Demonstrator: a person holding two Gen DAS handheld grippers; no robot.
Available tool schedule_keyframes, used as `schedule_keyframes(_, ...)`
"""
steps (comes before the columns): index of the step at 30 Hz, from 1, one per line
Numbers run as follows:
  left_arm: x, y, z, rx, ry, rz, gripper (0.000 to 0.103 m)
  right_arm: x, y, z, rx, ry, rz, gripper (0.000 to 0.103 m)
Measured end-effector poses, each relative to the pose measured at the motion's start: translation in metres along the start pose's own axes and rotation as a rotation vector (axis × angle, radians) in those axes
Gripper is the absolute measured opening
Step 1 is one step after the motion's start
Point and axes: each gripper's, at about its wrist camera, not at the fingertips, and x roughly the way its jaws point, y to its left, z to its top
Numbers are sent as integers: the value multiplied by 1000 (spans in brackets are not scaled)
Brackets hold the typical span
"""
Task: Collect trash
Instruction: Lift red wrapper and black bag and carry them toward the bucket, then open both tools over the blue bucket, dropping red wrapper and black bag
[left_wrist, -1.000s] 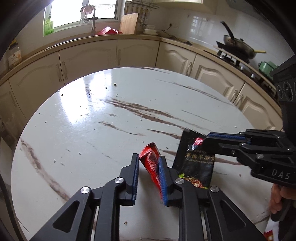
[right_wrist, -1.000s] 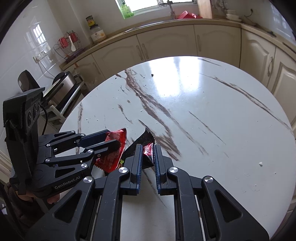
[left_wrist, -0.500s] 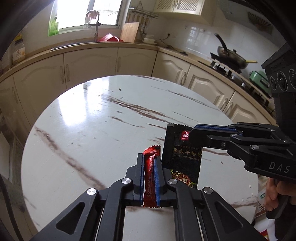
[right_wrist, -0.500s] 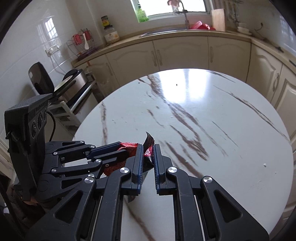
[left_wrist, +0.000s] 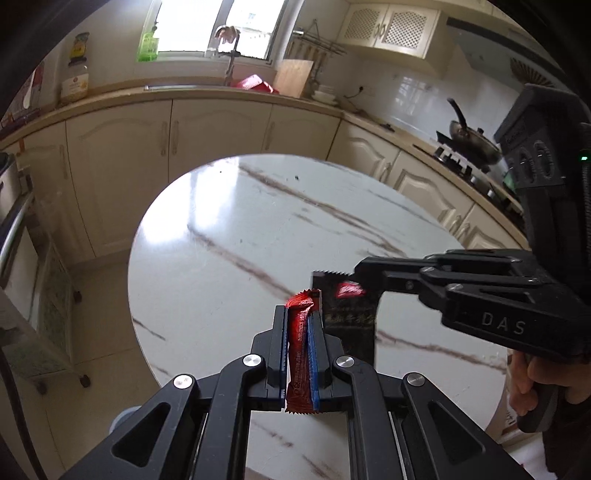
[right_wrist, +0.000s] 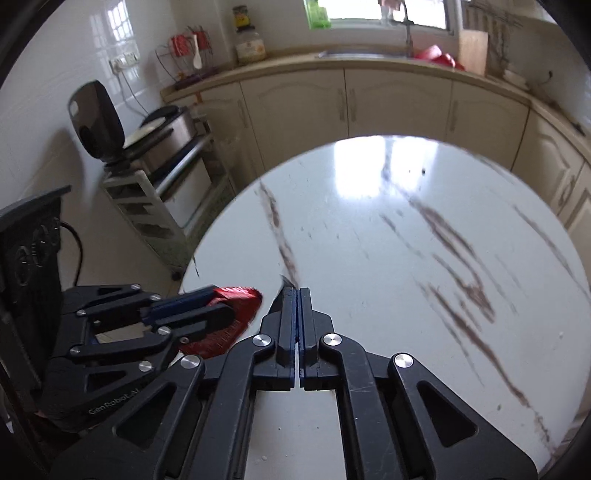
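My left gripper (left_wrist: 298, 325) is shut on a red snack wrapper (left_wrist: 300, 354) and holds it upright above the round marble table (left_wrist: 258, 229). My right gripper (right_wrist: 297, 295) is shut on a black snack packet (left_wrist: 347, 325) by its top edge; only a sliver of the packet (right_wrist: 283, 291) shows in the right wrist view. Both are lifted off the table, side by side. The left gripper (right_wrist: 218, 306) with the red wrapper (right_wrist: 232, 317) appears at the left of the right wrist view.
Cream kitchen cabinets (left_wrist: 214, 140) curve behind the table. A stove with a wok (left_wrist: 469, 144) is at the right, an appliance rack (right_wrist: 159, 177) at the left. A sink and window (left_wrist: 221, 44) are at the back.
Both grippers closed on their wrappers and lifted them off the table, pulling up and back toward the table's near edge. The right jaws went from slightly apart to fully shut.
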Motion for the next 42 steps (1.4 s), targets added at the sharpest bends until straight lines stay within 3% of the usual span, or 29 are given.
schedule_keyframes(7,-1,6,-11,-8,35,-1,5,22,-23,-29,154,44,40,8)
schedule_keyframes(9,-2,6,-13,-2,40,6,5,18,-26,-37,185,28,34,18)
schedule_keyframes(14,1,12,-11,-17,44,-5,5,20,-10,-49,177,36,42,30)
schedule_keyframes(20,1,21,-14,-39,40,-22,5,30,-8,-54,225,24,85,29)
schedule_keyframes(24,0,24,-15,-48,36,-31,5,35,-5,-50,212,21,99,11)
schedule_keyframes(32,-34,45,-24,-96,-36,-52,5,20,23,-38,126,-41,108,8)
schedule_keyframes(37,-87,91,-47,-149,-112,35,5,18,80,-20,19,-79,149,7)
schedule_keyframes(42,-113,155,-88,-235,-66,216,5,42,148,-7,-79,-111,101,7)
